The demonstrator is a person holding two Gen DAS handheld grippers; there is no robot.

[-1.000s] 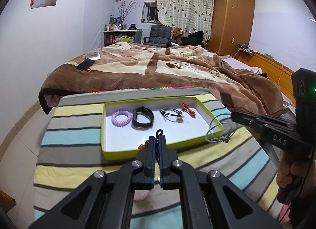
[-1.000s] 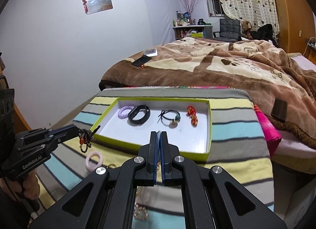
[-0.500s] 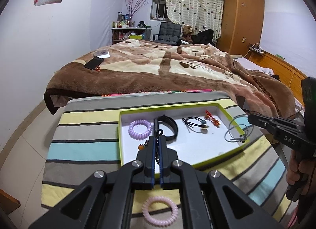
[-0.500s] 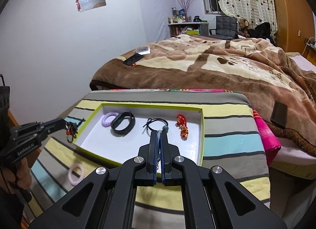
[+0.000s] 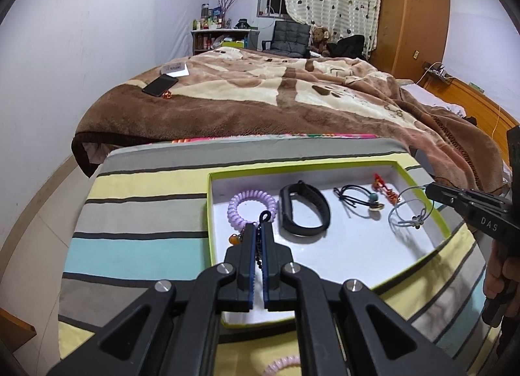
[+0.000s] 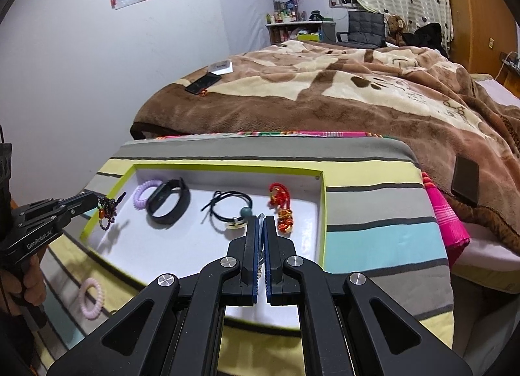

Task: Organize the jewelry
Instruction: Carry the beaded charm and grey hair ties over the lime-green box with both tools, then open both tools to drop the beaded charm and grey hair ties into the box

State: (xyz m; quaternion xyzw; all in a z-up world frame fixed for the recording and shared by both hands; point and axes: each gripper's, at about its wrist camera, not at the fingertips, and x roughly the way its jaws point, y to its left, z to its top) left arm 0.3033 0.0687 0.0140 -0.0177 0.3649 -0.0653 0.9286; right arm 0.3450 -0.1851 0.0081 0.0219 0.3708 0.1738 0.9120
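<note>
A green-rimmed white tray (image 5: 357,246) (image 6: 321,200) lies on the striped tablecloth. In it lie a purple coil tie (image 5: 252,205), a black band (image 5: 304,210), a black cord with a bead (image 5: 357,197) and a red knot charm (image 6: 281,210). My left gripper (image 5: 259,230) (image 6: 94,204) is shut on a dark beaded bracelet (image 6: 107,210) over the tray's left end. My right gripper (image 6: 262,223) (image 5: 432,189) is shut on a grey cord bracelet (image 5: 411,213) over the tray's right end.
A pink coil tie (image 6: 92,294) lies on the tablecloth in front of the tray. A bed with a brown blanket (image 5: 292,93) stands right behind the table, with a phone (image 5: 161,85) on it. A dark phone (image 6: 466,179) lies at the right.
Both grippers have moved in over the tray with their bracelets, the left to the tray's left end, the right to its right end.
</note>
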